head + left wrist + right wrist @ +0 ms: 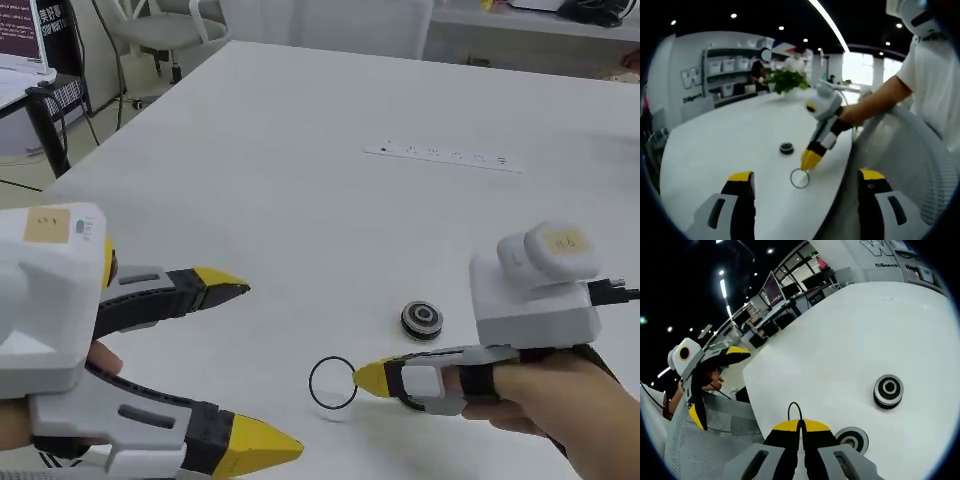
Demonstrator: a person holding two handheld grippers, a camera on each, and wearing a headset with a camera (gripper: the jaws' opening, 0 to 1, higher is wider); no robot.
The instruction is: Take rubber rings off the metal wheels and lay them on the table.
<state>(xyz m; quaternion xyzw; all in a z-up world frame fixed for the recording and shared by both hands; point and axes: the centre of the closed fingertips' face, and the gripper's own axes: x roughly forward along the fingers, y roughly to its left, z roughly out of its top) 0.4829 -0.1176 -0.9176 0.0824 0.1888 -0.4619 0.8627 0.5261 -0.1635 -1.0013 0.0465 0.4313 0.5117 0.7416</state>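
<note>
My right gripper (365, 378) is shut on a thin black rubber ring (310, 383), held at its rim just above the white table (300, 180). In the right gripper view the shut tips (801, 424) pinch the ring (789, 412). One metal wheel (422, 319) lies just behind the ring. The right gripper view has two wheels, one farther (888, 390) and one close beside the jaws (852, 438). My left gripper (245, 365) is open at the near left with nothing between its jaws. From the left gripper (806, 176), the ring (791, 178) and a wheel (786, 148) lie ahead.
A white power strip (443, 157) lies farther back on the table. An office chair (160, 30) and a desk with a monitor (25, 40) stand beyond the far left corner. The table's near edge runs just under both grippers.
</note>
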